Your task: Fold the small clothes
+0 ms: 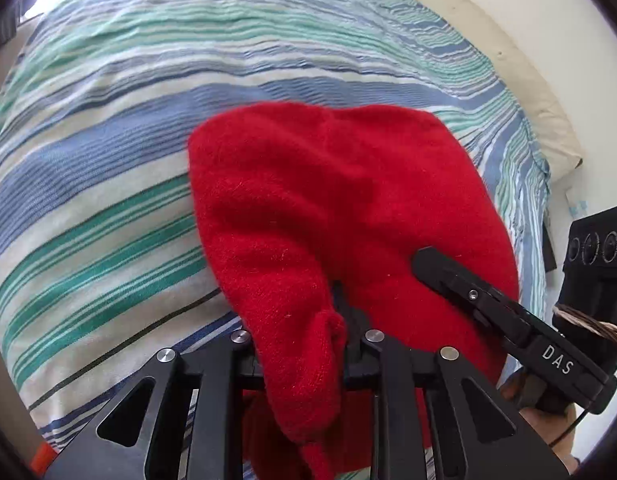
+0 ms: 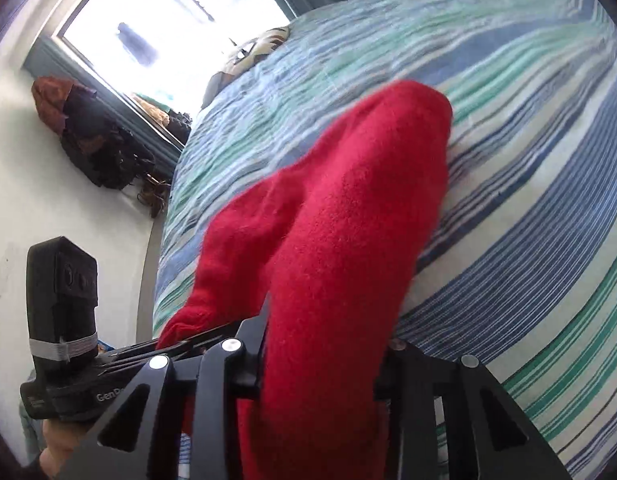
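Garment (image 1: 332,208), red and fuzzy, lies partly on the striped bed (image 1: 108,152), its near edge lifted into both our tongs. We find the left tongs (image 1: 340,332) clamped on a bunched fold. Right tongs (image 2: 324,344) are buried in cloth draped over them; we cannot tell how their jaws stand. Beside them, a window (image 2: 168,20).
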### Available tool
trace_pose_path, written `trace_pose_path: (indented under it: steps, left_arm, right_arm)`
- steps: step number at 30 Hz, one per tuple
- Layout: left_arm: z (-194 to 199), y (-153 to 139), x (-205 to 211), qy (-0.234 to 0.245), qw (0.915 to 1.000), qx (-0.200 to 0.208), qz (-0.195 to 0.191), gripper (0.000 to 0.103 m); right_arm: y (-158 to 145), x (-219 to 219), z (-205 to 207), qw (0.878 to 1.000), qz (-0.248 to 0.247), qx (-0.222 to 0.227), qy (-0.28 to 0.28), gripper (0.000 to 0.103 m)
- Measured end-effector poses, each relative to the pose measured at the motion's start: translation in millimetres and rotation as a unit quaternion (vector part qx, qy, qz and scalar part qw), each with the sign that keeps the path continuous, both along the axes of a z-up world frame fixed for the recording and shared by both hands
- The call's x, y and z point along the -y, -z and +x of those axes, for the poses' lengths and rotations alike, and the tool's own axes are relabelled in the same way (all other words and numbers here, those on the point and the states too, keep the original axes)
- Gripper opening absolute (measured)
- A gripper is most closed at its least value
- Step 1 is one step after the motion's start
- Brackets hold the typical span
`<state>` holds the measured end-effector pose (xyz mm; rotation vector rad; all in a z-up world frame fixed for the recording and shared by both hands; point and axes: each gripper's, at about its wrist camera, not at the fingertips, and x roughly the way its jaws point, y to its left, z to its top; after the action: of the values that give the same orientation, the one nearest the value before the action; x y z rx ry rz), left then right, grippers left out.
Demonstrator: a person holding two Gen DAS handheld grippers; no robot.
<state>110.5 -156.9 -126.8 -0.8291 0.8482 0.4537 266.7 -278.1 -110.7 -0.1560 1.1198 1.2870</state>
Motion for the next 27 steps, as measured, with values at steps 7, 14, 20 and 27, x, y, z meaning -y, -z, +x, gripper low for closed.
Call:
trace_pose_path:
  steps: [7, 14, 20, 27]
  left_arm:
    - [31, -121, 31, 0.029, 0.9881, 0.123, 0.088, 0.02]
    - [89, -79, 34, 0.014, 0.9954, 0.016, 0.093, 0.064]
    - [22, -40, 105, 0.004, 0.9647, -0.127, 0.231, 0.084]
    - [-53, -105, 188, -0.016, 0.9616, -0.119, 0.247, 0.097]
  right_arm:
    - [-124, 36, 29, 0.989, 0.112, 0.098, -0.02, 0.03]
    - [-99, 46, 115, 0.997, 0.026, 0.05, 0.049, 0.082]
    - [-66, 140, 89, 0.987, -0.053, 0.124, 0.09, 0.095]
    - [-113, 226, -22, 0.979, -0.064, 0.168, 0.093, 0.098]
